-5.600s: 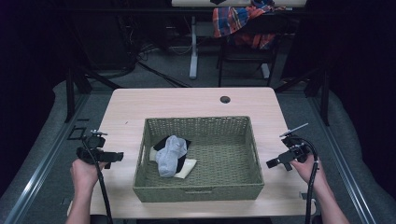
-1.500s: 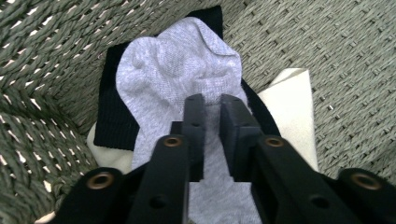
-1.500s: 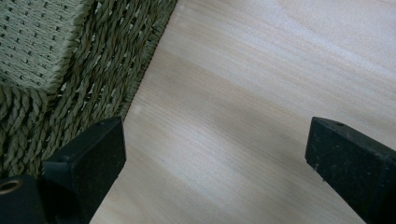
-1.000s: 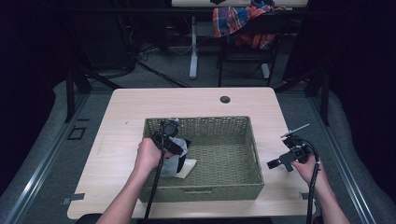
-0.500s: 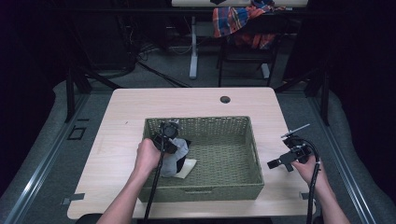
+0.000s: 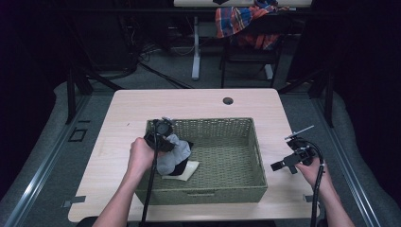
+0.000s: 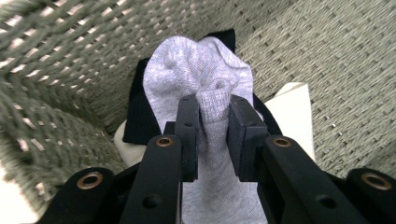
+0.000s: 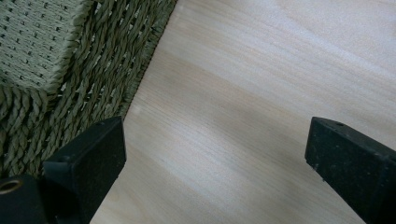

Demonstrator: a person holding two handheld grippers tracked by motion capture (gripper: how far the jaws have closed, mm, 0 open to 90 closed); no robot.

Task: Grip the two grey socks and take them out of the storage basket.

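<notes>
A green woven basket (image 6: 236,184) stands on the table. In its left end lie a grey sock (image 6: 172,151), a black cloth (image 6: 178,168) and a cream cloth (image 6: 187,171). My left gripper (image 6: 163,142) reaches into that end, its jaws shut on a pinched fold of the grey sock (image 7: 205,74), which lies over the black cloth (image 7: 140,116) and the cream cloth (image 7: 294,116). My right gripper (image 6: 279,165) is held over the table right of the basket, its jaws wide open with bare wood between them, next to the basket wall (image 8: 84,84).
The wooden table (image 6: 189,106) has a dark round hole (image 6: 228,100) near its far edge. The right half of the basket floor (image 6: 227,161) holds nothing. Behind the table stand a chair draped with plaid cloth (image 6: 241,19) and desk legs.
Since 5.6 s ago my left gripper has moved from the table's left side into the basket and shut on the grey sock. Over the last second it barely shifted. The right gripper stayed put.
</notes>
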